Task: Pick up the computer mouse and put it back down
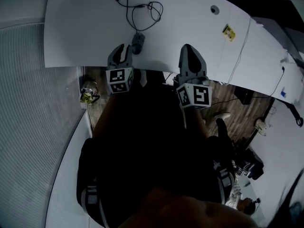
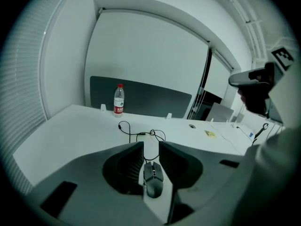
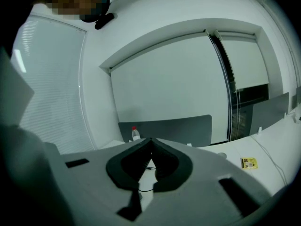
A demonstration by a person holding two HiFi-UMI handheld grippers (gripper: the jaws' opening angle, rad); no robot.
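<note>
dark rounded mouse (image 2: 153,179) ahead of parted left gripper (image 2: 151,146); right gripper (image 3: 151,140) pinched together.

The room is dim and cool, everything washed a grey-blue. A long white desk (image 1: 85,27) runs across the far side, and a dark grey divider panel (image 2: 150,100) stands upright along its far edge. Behind that rises a wide pale panel (image 2: 146,55) set in a recess (drawn shade or bare wall, I cannot tell). A dark vertical frame (image 2: 205,79) bounds it on the right. On the left, slatted blinds (image 3: 51,88) cover the wall from top to bottom and let a faint glow through. Below the desk's near edge, to the right, brown wooden floorboards (image 1: 235,103) show. A second white surface (image 1: 285,141) lies at the near right.
</note>
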